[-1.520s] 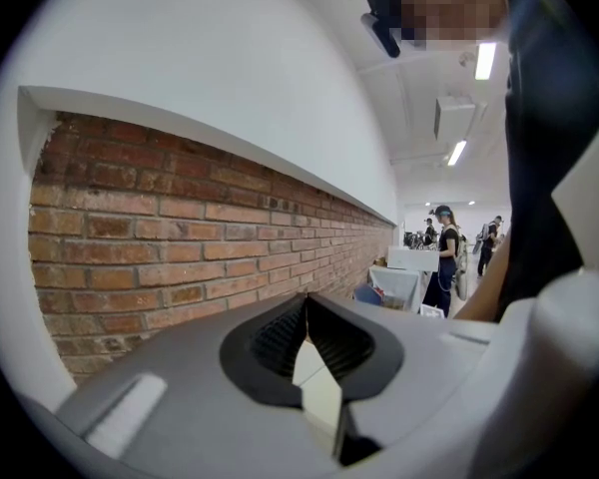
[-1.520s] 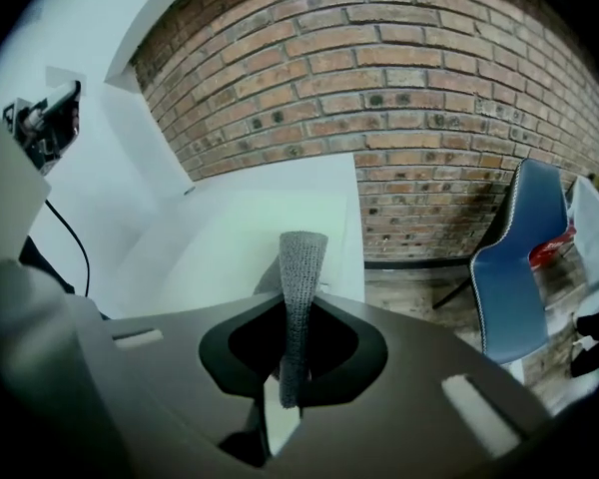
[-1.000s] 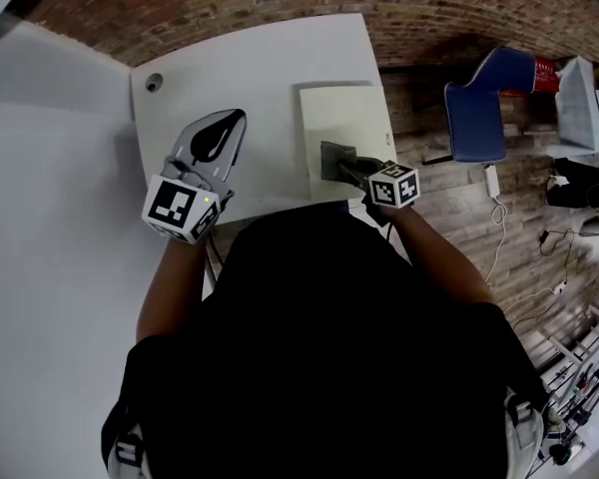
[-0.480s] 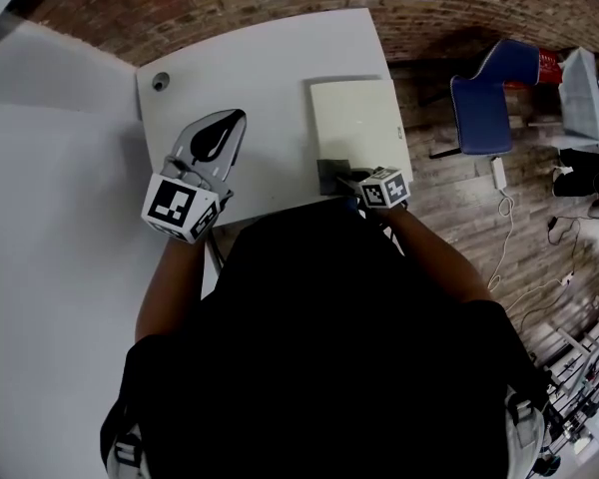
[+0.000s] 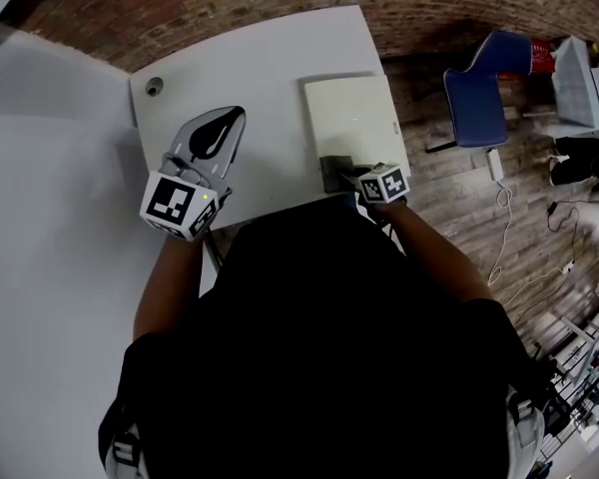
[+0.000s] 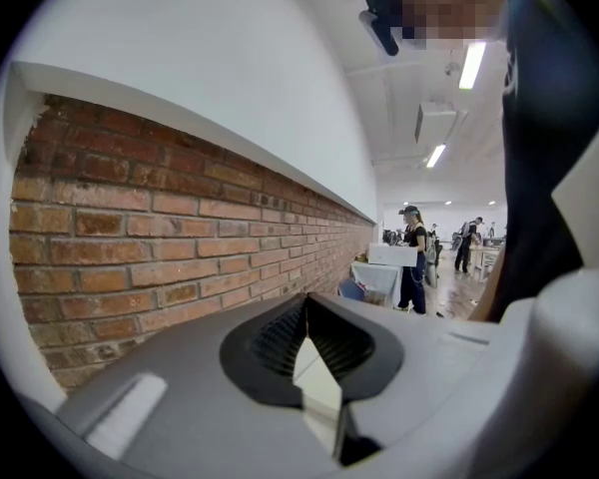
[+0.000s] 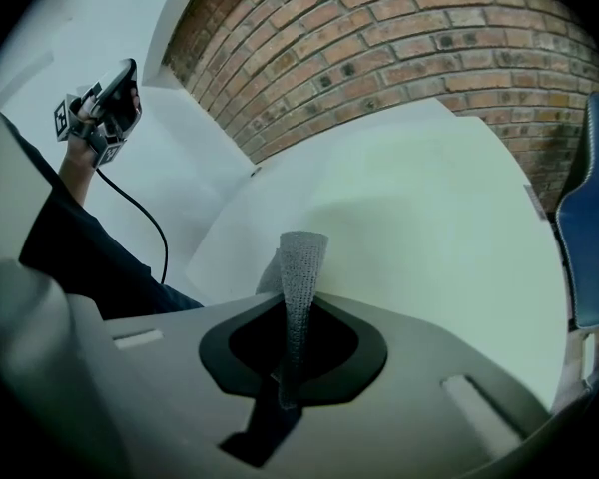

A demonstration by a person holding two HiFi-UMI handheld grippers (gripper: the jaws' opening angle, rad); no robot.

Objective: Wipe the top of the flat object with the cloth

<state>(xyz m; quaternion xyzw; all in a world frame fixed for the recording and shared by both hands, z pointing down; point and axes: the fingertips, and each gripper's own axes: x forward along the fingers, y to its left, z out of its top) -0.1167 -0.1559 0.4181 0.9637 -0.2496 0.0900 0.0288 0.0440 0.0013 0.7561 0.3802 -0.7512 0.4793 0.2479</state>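
Grey knit cloth [image 7: 301, 267] pinched between the jaws of the right gripper [image 7: 296, 312], clamped tight on it, a fold standing out past the tips. In head view, cloth [image 5: 332, 172] down at the near end of the cream flat object [image 5: 353, 116], right gripper [image 5: 345, 176] directly behind it.

Flat object [image 7: 429, 208] straight ahead of the right gripper, long axis running away from the jaws, near short edge just under the tips. Nearly all of the top ahead of the cloth, almost none behind.

Left gripper [image 5: 232, 123] off to the left of the right one, well apart from the flat object, held up over the bare white table [image 5: 260, 58]. Jaws together on nothing, same reading in its own view [image 6: 314, 342].

Judged: right gripper by far the nearer, so wiping by it alone. Likely stroke forward along the long axis, away from the body. Risk: unheld flat object sliding with the cloth.
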